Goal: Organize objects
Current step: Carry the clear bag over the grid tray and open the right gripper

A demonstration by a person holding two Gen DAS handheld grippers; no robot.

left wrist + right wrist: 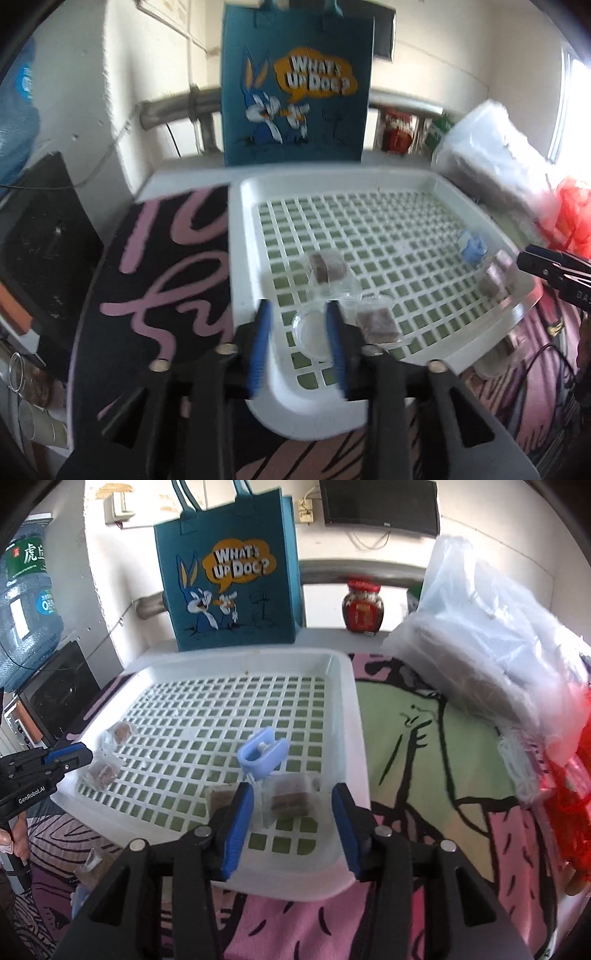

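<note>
Both grippers just released: left gripper (299, 332) spread over a clear cup (312, 332), right gripper (291, 812) spread around a wrapped brown block (290, 800); both items in the white tray (351, 701); next, probably back out and fetch strays.

— Underneath everything: a printed cloth (424, 738), pink, green and black, spread over the surface.
— And directly on it?
— White slotted tray (345, 709), flat on the cloth. Behind the tray, upright: a blue cartoon tote bag (236, 590). Right of the tray: a bulky clear plastic bag (491, 646). Beyond that, at the far right edge: something red (569, 805), blurred.
— Nearer than the tray?
— By its near left corner, small wrapped brown pieces (90, 866) on the cloth.
</note>
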